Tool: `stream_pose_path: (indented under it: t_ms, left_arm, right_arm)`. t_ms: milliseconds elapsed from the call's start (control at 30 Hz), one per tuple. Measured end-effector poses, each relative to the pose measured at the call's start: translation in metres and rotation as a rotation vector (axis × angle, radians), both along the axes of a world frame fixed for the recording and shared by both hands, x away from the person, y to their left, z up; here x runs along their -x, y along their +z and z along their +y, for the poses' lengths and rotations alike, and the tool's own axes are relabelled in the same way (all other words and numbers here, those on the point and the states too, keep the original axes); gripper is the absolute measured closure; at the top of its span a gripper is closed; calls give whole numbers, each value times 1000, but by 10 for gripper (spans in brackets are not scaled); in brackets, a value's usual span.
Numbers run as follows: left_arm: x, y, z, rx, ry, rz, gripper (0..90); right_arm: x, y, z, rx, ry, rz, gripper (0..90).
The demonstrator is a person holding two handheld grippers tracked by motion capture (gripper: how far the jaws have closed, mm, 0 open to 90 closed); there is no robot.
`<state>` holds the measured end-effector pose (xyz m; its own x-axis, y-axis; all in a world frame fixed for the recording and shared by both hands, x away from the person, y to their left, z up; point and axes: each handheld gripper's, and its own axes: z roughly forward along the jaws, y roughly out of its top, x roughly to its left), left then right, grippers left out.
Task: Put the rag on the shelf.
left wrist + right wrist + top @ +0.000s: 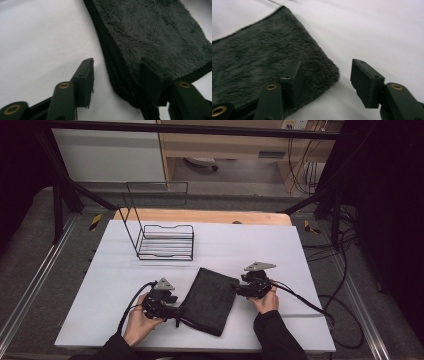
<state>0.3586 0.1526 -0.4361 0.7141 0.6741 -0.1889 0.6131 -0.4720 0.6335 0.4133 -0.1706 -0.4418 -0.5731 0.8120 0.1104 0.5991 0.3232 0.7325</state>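
Observation:
A dark, fluffy folded towel lies flat on the white tabletop near the front. My left gripper is at the towel's near left corner. In the left gripper view its jaws stand apart, the thick folded edge of the towel lies between them, and the left gripper has one jaw over bare table. My right gripper is at the towel's far right corner. There the towel reaches in between the spread jaws of the right gripper, and neither pad presses on it.
A black wire rack with a tall back frame stands at the back left of the table. Cables trail from the right gripper across the table's right side. A wooden board edge runs along the far side.

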Motion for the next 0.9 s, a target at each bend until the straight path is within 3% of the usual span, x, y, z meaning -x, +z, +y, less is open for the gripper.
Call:
stream_pose_path:
  t_ms: [200,233,467,500,633,700,833,900]
  left_arm:
    - [-3,-6,-3,32,13,48,545]
    - [-2,-6,-4,31,17,46,554]
    - [-2,-6,-6,35,21,77,617]
    - [-3,-6,-6,38,22,84,659]
    - [-3,-4,-5,54,25,102,740]
    - [-1,-3,-4,56,27,97,781]
    - [5,-3,-4,60,35,87,793]
    - [9,-2,-3,67,41,84,797]
  right_arm:
    - [-4,-5,2,-26,3,45,573]
    - [-5,-6,3,-42,-4,77,616]
    - [-7,-7,5,-58,-1,102,698]
    - [-7,-6,6,-53,10,99,752]
    - [-9,-3,9,-36,26,84,795]
    - [-14,0,12,-51,34,72,808]
    - [-19,5,21,-35,58,48,812]
    - [-24,9,29,-33,91,12,812]
